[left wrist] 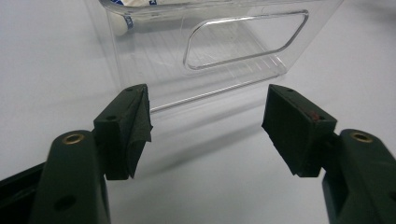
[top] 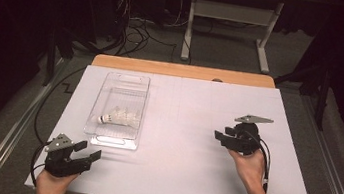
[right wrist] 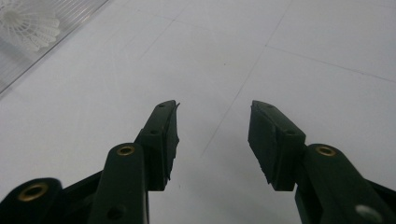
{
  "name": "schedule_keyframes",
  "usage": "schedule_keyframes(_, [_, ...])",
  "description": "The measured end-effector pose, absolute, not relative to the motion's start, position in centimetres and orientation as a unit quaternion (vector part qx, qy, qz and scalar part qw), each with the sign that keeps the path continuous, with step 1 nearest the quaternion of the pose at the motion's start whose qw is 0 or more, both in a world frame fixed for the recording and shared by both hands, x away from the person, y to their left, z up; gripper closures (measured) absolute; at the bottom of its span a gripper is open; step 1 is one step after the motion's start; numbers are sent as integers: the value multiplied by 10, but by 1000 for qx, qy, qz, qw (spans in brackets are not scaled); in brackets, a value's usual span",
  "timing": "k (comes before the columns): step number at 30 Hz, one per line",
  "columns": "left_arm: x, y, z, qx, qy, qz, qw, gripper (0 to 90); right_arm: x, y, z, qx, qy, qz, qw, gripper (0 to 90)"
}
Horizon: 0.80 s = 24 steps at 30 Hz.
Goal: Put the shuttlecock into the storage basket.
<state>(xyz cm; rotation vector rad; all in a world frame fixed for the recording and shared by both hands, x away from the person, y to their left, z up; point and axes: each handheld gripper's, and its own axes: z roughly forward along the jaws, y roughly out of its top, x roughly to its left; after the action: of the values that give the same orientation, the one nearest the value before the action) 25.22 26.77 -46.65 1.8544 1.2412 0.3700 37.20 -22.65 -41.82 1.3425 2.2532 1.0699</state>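
No readable text, only blurred blue marks on the shuttlecock (left wrist: 122,24) band.

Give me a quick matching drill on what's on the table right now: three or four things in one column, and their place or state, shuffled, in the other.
Things:
1. shuttlecock
2. clear bin
3. left gripper
4. right gripper

Place or state:
A. held over the bare right half of the table, jaws open, nothing between them
B. lying on its side inside the container
C. at the near left corner, jaws open, facing the container's handle end
D. standing left of the table's middle, long side running away from the person

Pairs: 1-B, 2-D, 3-C, 4-A
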Motion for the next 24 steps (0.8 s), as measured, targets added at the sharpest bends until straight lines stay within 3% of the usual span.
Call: schedule_keyframes(24, [252, 268, -466, 741, 497, 148, 427, 330, 362, -248, -421, 483, 771, 384, 159, 510])
